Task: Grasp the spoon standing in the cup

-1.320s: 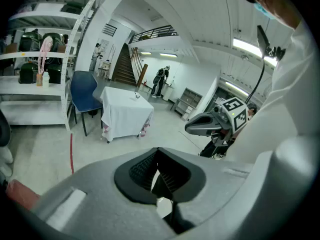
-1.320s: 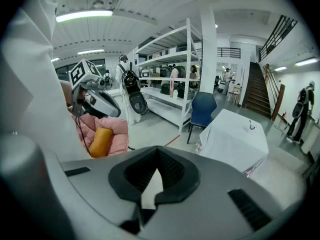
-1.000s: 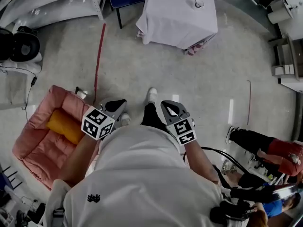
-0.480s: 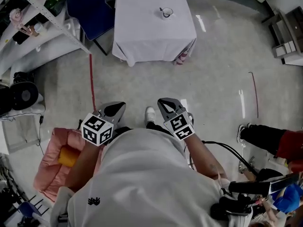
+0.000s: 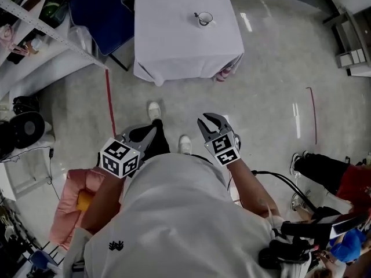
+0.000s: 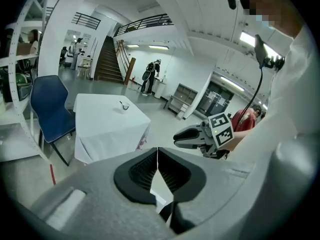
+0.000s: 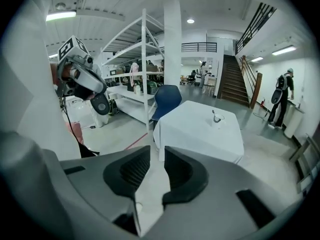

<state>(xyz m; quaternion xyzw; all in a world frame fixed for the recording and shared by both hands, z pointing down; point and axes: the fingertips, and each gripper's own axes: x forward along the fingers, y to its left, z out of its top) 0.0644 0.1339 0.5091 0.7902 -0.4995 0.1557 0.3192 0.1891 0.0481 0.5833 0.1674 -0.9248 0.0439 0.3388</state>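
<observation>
Close in front of the person's chest, both grippers are held up over the floor (image 5: 261, 97), well apart from each other. The left gripper (image 5: 146, 133) has its jaws pressed together at the tips, with nothing between them. The right gripper (image 5: 210, 120) has its jaws parted and opening, and only floor shows in the gap. A pink cushion (image 5: 69, 213) lies on the floor beside the person's left arm.

Farther ahead stands a table (image 5: 174, 39) under a white cloth. The cup (image 5: 204, 19) sits on it toward the far side, well away from both grippers, and the spoon (image 5: 199, 14) stands in it with the handle leaning out. A blue chair (image 5: 101, 13) stands just left of the table, and a shelf (image 5: 40, 30) lies beyond that.
</observation>
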